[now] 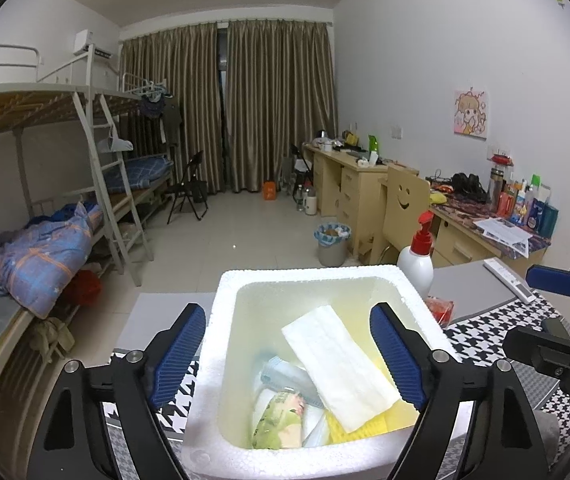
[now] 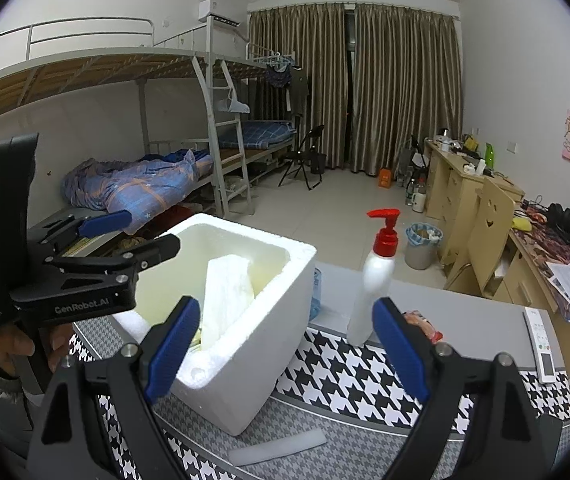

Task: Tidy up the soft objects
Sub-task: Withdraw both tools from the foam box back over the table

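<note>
A white foam box stands on the table with soft items inside. On top lies a folded white cloth, tilted over a light blue pack, a green floral packet and something yellow. My left gripper hovers open over the box, with nothing between its fingers. In the right wrist view the box is left of centre, and the white cloth leans against its wall. The left gripper hangs over the box's far rim. My right gripper stands open and empty, to the right of the box.
A white pump bottle with a red top stands right of the box, with a red packet beside it. A remote lies at the table's right edge. A houndstooth mat covers the table, and a white strip lies in front.
</note>
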The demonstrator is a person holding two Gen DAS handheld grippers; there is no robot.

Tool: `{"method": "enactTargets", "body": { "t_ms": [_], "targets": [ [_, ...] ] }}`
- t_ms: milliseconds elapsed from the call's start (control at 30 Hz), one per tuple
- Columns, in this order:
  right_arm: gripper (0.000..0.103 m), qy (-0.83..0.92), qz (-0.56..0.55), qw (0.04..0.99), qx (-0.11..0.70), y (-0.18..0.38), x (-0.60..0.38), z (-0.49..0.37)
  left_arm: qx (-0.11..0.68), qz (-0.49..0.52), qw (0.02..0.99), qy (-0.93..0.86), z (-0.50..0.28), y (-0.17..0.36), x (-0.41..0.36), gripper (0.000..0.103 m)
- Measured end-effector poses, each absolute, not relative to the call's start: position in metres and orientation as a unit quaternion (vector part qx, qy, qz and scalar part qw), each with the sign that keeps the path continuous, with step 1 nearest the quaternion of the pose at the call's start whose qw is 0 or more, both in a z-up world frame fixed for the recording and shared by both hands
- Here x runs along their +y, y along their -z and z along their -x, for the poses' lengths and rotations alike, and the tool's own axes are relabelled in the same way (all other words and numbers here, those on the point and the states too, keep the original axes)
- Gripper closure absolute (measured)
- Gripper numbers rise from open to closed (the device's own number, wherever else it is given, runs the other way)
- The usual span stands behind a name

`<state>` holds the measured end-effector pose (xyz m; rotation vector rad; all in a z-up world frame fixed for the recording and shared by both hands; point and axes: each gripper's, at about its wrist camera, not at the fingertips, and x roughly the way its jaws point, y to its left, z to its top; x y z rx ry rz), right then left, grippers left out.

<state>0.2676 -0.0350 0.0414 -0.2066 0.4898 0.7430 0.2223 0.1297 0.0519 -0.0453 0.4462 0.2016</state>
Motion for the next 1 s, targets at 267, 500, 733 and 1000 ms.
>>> {"method": "enactTargets", "body": {
  "t_ms": [267, 500, 733, 1000],
  "targets": [
    [0.012, -0.357, 0.089, 0.901, 0.228, -0.048, -0.046, -0.261, 0.203, 0.021, 0.973, -0.108, -0.209, -0.059, 0.122, 0.007],
    [0.011, -0.356, 0.078, 0.905, 0.221, -0.051, -0.057, -0.250, 0.185, 0.018, 0.976, -0.109, -0.191, -0.067, 0.113, 0.002],
    [0.006, -0.354, 0.067, 0.910, 0.205, -0.055, -0.071, -0.229, 0.169, 0.007, 0.981, -0.097, -0.168, -0.072, 0.097, 0.001],
    [0.002, -0.345, 0.059, 0.918, 0.188, -0.060, -0.082, -0.209, 0.154, 0.003, 0.984, -0.091, -0.144, -0.078, 0.083, 0.001]
  ]
}}
